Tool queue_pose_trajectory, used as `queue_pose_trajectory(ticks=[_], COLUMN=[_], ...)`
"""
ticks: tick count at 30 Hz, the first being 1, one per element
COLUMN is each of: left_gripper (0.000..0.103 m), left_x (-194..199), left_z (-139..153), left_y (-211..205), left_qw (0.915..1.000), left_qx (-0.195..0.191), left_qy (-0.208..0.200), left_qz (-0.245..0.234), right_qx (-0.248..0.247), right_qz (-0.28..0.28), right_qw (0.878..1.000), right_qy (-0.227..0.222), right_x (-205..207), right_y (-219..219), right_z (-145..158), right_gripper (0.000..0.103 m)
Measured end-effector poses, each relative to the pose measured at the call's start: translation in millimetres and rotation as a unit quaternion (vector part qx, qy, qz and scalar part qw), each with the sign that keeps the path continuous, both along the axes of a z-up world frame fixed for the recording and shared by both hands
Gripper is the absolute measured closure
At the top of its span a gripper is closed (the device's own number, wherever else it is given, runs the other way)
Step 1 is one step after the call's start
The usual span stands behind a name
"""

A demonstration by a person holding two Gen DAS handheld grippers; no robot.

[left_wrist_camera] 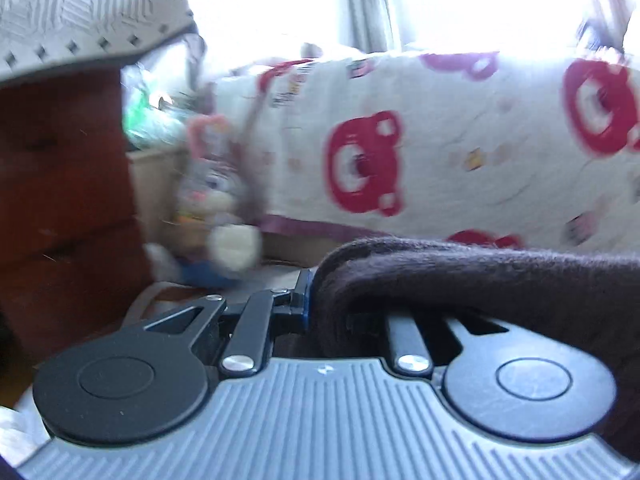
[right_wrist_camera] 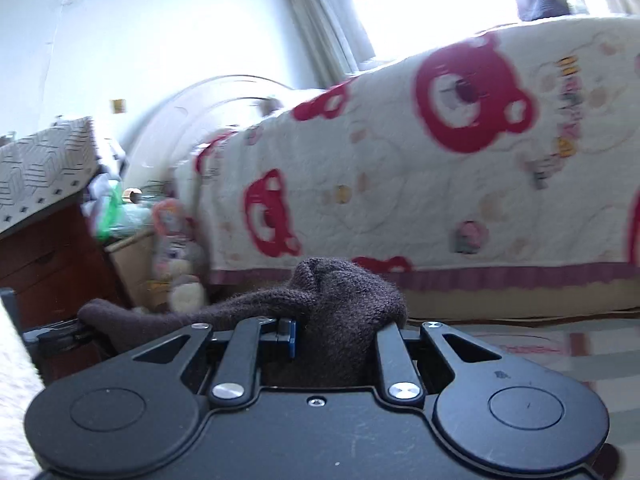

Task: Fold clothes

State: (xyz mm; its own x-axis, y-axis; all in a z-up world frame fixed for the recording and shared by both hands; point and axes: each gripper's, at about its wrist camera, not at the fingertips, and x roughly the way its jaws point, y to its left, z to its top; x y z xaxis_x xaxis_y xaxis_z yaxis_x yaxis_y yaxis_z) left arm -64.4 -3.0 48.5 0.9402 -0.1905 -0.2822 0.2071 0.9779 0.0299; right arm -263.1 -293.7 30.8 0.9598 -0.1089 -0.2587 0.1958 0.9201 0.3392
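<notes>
The dark brown knitted garment [right_wrist_camera: 344,292] hangs off the floor, stretched lengthwise between the two hands, the right tongs [right_wrist_camera: 340,332] clamped on a bunched end and the left tongs [left_wrist_camera: 344,304] pinching the other, before the bear-print bed [right_wrist_camera: 440,184].

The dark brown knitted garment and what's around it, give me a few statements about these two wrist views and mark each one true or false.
1. The dark brown knitted garment is clamped in the right gripper. True.
2. The left gripper is wide open and empty. False: it is shut on the same brown fabric.
3. The bedspread has red bear faces on a cream ground. True.
4. The bedspread is plain blue. False: it is cream with red prints.
5. A reddish brown wooden chest of drawers stands left of the bed. True.
</notes>
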Motion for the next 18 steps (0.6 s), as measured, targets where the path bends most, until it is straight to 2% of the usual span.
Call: queue_pose_trajectory(ticks=[2, 7, 10, 13, 18], left_gripper=[0.089, 0.089, 0.089, 0.088, 0.088], left_x=[-2.8, -23.3, -26.9, -19.0, 5.0], left_z=[-2.0, 6.6, 10.6, -0.4, -34.1], left_y=[-1.7, -19.6, -25.4, -37.9, -79.5], left_qw=[0.9998, 0.9977, 0.9964, 0.9950, 0.9870], left_qx=[-0.002, -0.009, -0.017, 0.004, 0.073], left_qy=[0.008, 0.003, 0.013, 0.017, 0.020], left_qz=[-0.017, -0.067, -0.083, -0.099, -0.142], right_qx=[0.011, -0.024, -0.027, -0.027, 0.006], right_qz=[-0.007, 0.002, 0.005, -0.006, -0.039], right_qw=[1.000, 1.000, 0.999, 0.998, 0.991], right_qy=[-0.004, 0.009, 0.022, 0.057, 0.131], right_x=[-18.2, -52.9, -67.0, -63.0, -30.3], right_y=[-3.6, 3.4, 0.2, -14.7, -52.0], right_z=[10.7, 32.3, 32.3, 11.9, -38.6], right_gripper=[0.084, 0.084, 0.083, 0.082, 0.080])
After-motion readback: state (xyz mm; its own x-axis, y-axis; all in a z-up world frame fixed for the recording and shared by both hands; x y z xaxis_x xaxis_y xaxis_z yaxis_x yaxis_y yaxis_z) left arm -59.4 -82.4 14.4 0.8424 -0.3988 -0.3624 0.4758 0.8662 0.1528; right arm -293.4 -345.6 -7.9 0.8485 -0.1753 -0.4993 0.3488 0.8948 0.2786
